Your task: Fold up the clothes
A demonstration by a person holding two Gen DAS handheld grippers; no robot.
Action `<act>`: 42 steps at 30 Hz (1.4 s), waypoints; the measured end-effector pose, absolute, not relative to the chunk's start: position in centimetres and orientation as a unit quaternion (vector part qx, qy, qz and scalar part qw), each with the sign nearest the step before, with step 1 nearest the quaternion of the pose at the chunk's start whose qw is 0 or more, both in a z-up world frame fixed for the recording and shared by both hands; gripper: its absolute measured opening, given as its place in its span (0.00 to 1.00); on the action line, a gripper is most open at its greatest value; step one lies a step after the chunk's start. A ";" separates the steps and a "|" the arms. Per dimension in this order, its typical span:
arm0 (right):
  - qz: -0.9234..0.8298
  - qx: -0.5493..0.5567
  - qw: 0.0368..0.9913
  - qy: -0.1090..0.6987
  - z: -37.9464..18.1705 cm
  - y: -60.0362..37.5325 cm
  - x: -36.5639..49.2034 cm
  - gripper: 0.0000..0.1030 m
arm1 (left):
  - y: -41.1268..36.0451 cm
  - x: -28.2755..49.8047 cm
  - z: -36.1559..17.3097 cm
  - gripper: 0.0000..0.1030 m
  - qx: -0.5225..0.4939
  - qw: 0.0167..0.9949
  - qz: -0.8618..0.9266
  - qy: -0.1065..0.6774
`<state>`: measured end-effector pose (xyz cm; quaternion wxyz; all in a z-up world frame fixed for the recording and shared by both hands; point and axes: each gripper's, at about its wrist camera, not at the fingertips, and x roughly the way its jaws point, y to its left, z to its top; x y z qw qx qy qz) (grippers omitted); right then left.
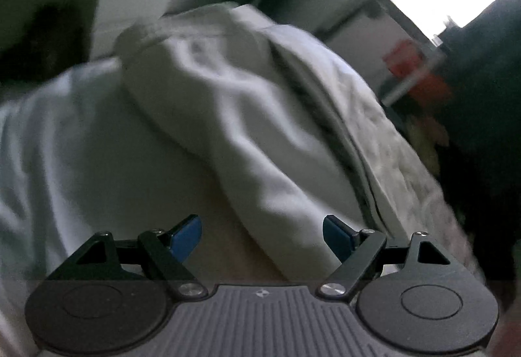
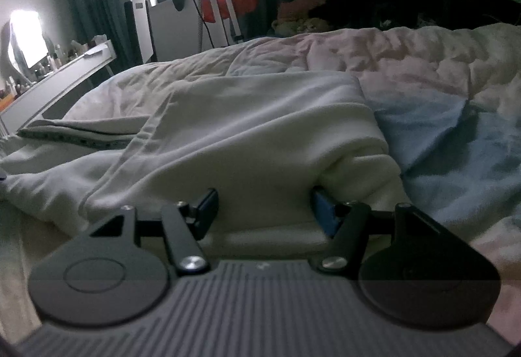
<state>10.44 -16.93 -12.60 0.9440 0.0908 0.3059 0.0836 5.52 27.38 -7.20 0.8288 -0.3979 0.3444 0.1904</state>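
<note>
Bed (image 2: 423,64) under rumpled pale quilt; white garment (image 2: 247,129) folded over, lying on it.

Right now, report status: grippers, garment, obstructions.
Left gripper open, empty. Right gripper open, white garment between its fingers, unpinched. Garment folded on the bed. Nothing in the way.

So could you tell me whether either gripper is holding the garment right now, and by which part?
Nothing is held. The left gripper stands open above the white garment; the right gripper is open too, cloth between its fingers but not pinched.
</note>
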 end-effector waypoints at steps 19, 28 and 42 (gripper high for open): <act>0.061 0.094 0.950 0.292 -12.1 -16.3 10.3 0.64 | 33.7 6.0 -10.1 0.64 -0.498 0.793 0.233 0.262; 0.090 0.062 0.945 0.309 -12.8 -14.0 11.2 0.66 | 34.3 6.6 -9.6 0.59 -0.481 0.805 0.258 0.231; 0.088 0.106 0.936 0.325 -12.0 -14.5 11.8 0.66 | 25.1 14.0 -0.9 0.16 -0.077 0.921 0.287 0.253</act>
